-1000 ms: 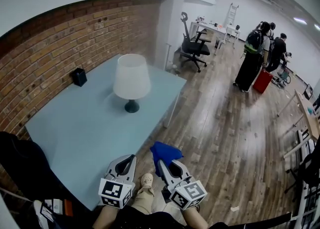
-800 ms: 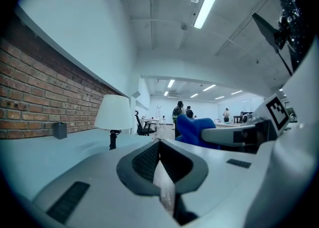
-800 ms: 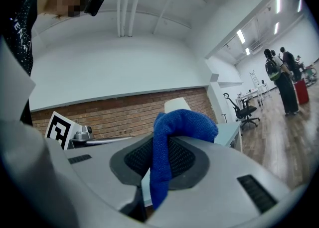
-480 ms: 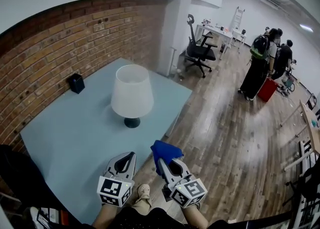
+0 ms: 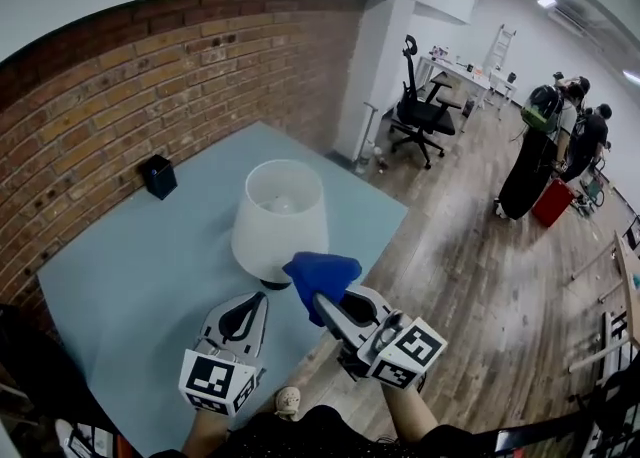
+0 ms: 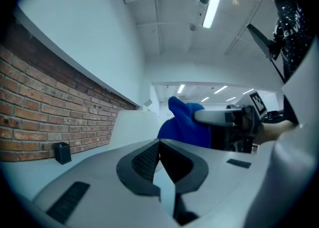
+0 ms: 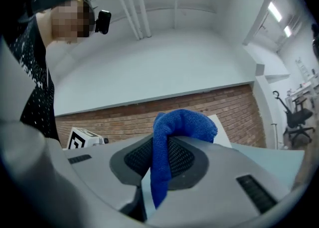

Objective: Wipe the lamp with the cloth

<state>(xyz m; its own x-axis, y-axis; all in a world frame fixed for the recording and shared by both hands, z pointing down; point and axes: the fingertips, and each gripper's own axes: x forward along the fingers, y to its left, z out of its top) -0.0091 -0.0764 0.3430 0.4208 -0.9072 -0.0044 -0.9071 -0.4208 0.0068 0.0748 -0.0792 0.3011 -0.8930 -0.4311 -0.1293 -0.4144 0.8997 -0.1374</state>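
A white lamp (image 5: 280,218) with a dark base stands on the pale blue table (image 5: 120,266); I see into its open shade from above. My right gripper (image 5: 322,296) is shut on a blue cloth (image 5: 320,272), held just in front of the shade's near right rim. In the right gripper view the cloth (image 7: 169,142) hangs folded between the jaws. My left gripper (image 5: 248,308) is shut and holds nothing, low and near the lamp's base. In the left gripper view the cloth (image 6: 187,125) and the shade (image 6: 132,128) show ahead.
A small black box (image 5: 158,176) sits on the table by the brick wall (image 5: 120,86). To the right lie wooden floor, an office chair (image 5: 425,111) and people (image 5: 545,146) standing with a red case.
The view has drawn closer to the lamp. My right gripper with the blue cloth has risen and moved forward to the shade's rim. The left gripper stays low.
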